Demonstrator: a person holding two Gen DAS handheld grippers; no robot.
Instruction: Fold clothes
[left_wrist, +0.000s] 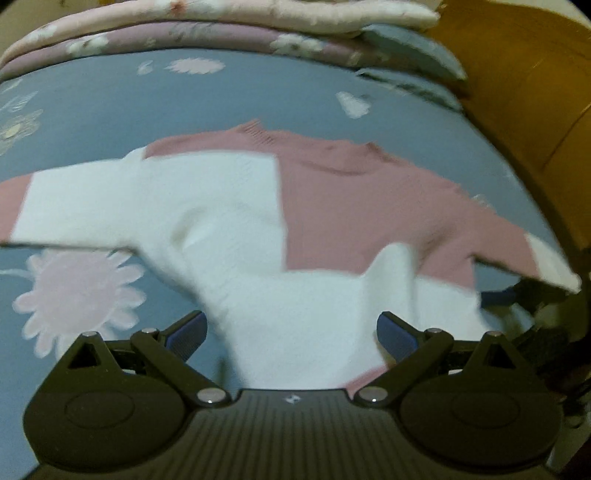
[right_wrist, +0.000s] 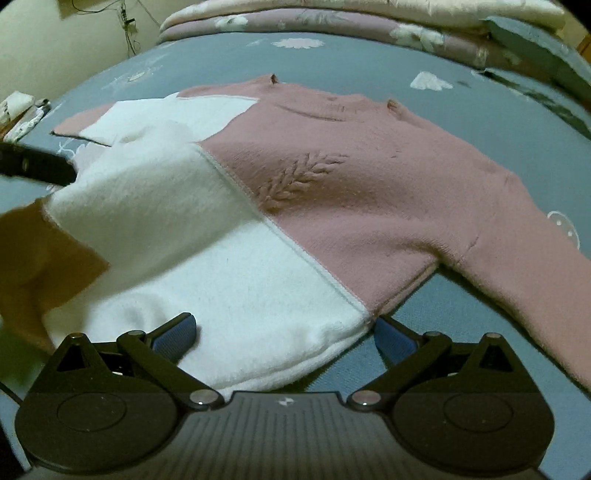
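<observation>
Bed: blue-grey sheet printed with pale pink and white flowers, carrying everything in both views.
Left wrist view, bedding: two folded floral quilts stacked at the far edge of the bed, one on the other.
Left wrist view, side: one orange-brown panel at the right of the bed.
Left wrist view, garment: one pink-and-white sweater spread on the sheet, neck toward the quilts, one sleeve out to each side; the picture is blurred.
Left wrist view, jaws: left gripper stands wide open over the white lower part of the sweater, nothing pinched between its two blue pads.
Right wrist view, garment: the same sweater lies flat, one raised leaf pattern on the pink chest, white hem nearest the camera.
Right wrist view, jaws: right gripper spread fully, straddling the hem corner where white meets pink; the pads press on nothing.
Right wrist view, left edge: one dark gripper part above the white cloth, and one orange-brown shape, blurred, beside it.
</observation>
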